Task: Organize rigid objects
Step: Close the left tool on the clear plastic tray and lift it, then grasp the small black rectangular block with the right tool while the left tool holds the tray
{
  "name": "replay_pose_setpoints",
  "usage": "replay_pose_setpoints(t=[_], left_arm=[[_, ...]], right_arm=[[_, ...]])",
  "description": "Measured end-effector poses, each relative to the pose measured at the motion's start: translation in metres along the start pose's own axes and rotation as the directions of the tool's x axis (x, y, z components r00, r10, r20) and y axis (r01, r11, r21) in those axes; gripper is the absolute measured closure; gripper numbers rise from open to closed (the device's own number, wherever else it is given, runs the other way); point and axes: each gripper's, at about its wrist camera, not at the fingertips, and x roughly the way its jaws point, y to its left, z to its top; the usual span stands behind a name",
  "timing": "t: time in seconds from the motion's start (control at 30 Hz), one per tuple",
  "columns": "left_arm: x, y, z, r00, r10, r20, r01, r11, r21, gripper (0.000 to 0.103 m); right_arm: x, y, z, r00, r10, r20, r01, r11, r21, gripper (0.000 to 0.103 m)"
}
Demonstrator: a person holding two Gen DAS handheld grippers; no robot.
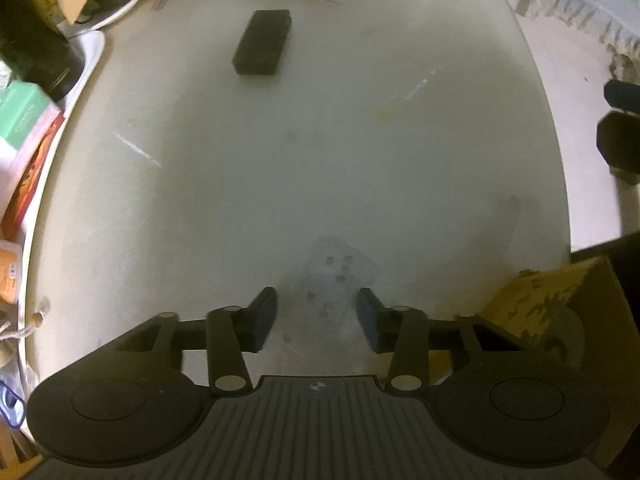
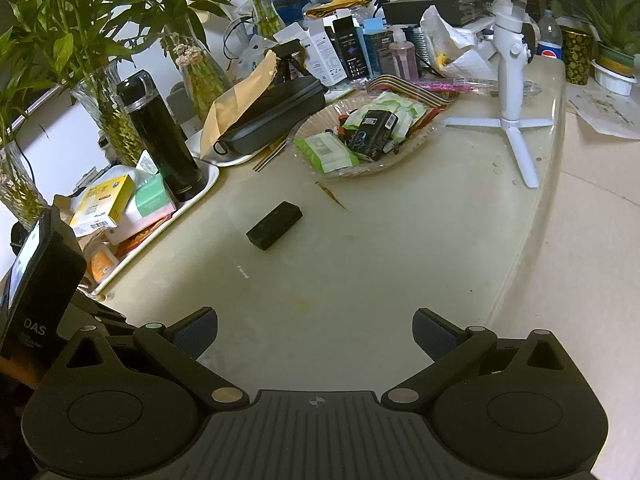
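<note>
A black rectangular block (image 1: 263, 42) lies flat on the pale table at the far side in the left wrist view; it also shows in the right wrist view (image 2: 274, 225) at mid-table. A clear plastic piece with dark dots (image 1: 334, 280) lies on the table between and just beyond the fingers of my left gripper (image 1: 317, 314). The left gripper is open and holds nothing. My right gripper (image 2: 315, 334) is open wide and empty, low over the table's near part, well short of the block.
A white tray (image 2: 202, 184) at the left holds a black flask (image 2: 158, 136), boxes and a dark case. A glass bowl (image 2: 320, 168) of packets and a white tripod stand (image 2: 510, 76) are at the back. A yellow box (image 1: 540, 300) sits at the near right. The table edge (image 2: 532, 216) curves on the right.
</note>
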Motion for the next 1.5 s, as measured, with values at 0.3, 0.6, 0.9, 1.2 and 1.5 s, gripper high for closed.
replay_pose_setpoints(t=[0.3, 0.6, 0.9, 1.2, 1.5], left_arm=[[-0.009, 0.002, -0.019, 0.997, 0.019, 0.080, -0.013, 0.997, -0.080, 0.070], [-0.036, 0.021, -0.049, 0.975, 0.009, 0.220, 0.032, 0.983, -0.179, 0.070], [-0.064, 0.035, -0.071, 0.920, 0.040, 0.390, 0.071, 0.961, -0.267, 0.070], [-0.072, 0.049, -0.092, 0.867, 0.020, 0.498, 0.138, 0.950, -0.279, 0.070], [-0.077, 0.056, -0.095, 0.848, 0.011, 0.530, 0.170, 0.942, -0.290, 0.070]], right_arm=[[0.001, 0.000, -0.001, 1.000, -0.006, -0.006, 0.006, 1.000, -0.005, 0.000], [0.010, 0.005, 0.001, 1.000, -0.015, -0.026, 0.014, 0.999, -0.031, 0.000], [0.037, 0.020, 0.012, 0.998, -0.031, -0.050, 0.023, 0.990, -0.141, 0.000], [0.072, 0.047, 0.028, 0.997, 0.038, -0.062, -0.056, 0.945, -0.322, 0.000], [0.118, 0.058, 0.040, 0.993, 0.087, -0.075, -0.112, 0.885, -0.452, 0.001]])
